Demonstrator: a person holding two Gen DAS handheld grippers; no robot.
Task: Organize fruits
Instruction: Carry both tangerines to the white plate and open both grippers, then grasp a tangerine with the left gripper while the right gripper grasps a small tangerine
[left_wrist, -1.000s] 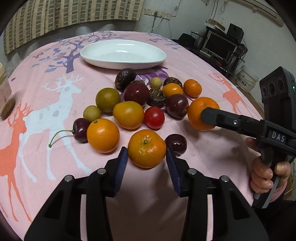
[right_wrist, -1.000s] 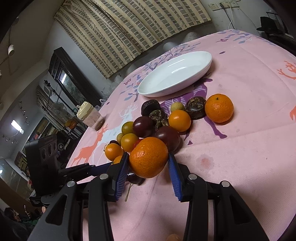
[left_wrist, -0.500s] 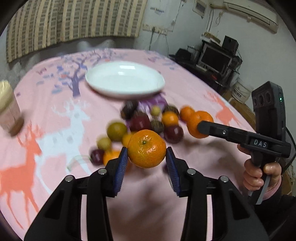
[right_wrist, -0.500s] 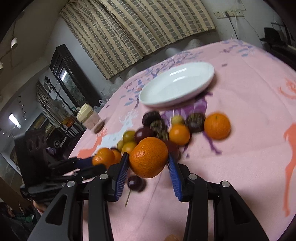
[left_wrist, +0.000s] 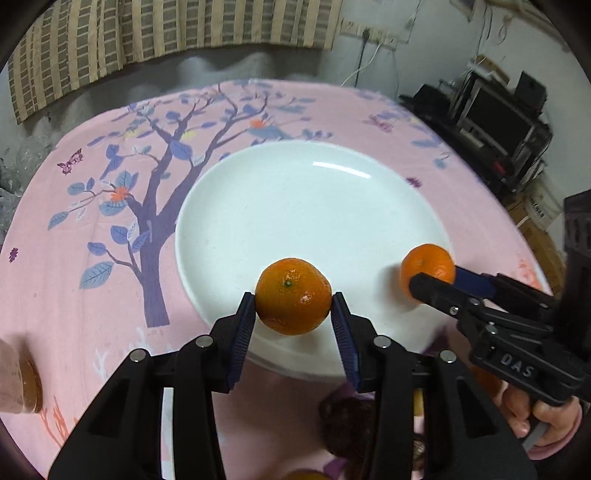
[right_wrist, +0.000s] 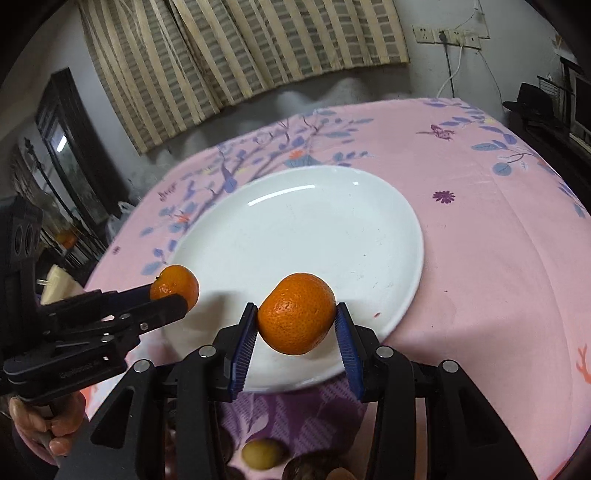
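My left gripper (left_wrist: 293, 315) is shut on an orange tangerine (left_wrist: 293, 295) and holds it above the near edge of the white oval plate (left_wrist: 295, 206). My right gripper (right_wrist: 295, 328) is shut on a second tangerine (right_wrist: 297, 317) above the plate's near edge (right_wrist: 332, 221). Each gripper shows in the other's view: the right one with its tangerine (left_wrist: 428, 266) at the plate's right rim, the left one with its tangerine (right_wrist: 175, 286) at the plate's left rim. The plate holds no fruit.
The pink cloth with a tree print (left_wrist: 155, 206) covers the round table. A jar (left_wrist: 18, 380) stands at the left. Dark fruits (left_wrist: 347, 421) and a small yellow-green fruit (right_wrist: 260, 454) lie on the cloth below the grippers. Shelves and electronics (left_wrist: 495, 122) stand beyond the table's right side.
Both grippers lifted their tangerines off the fruit pile and carried them forward to above the plate's near edge. The pile has dropped to the bottom of both views.
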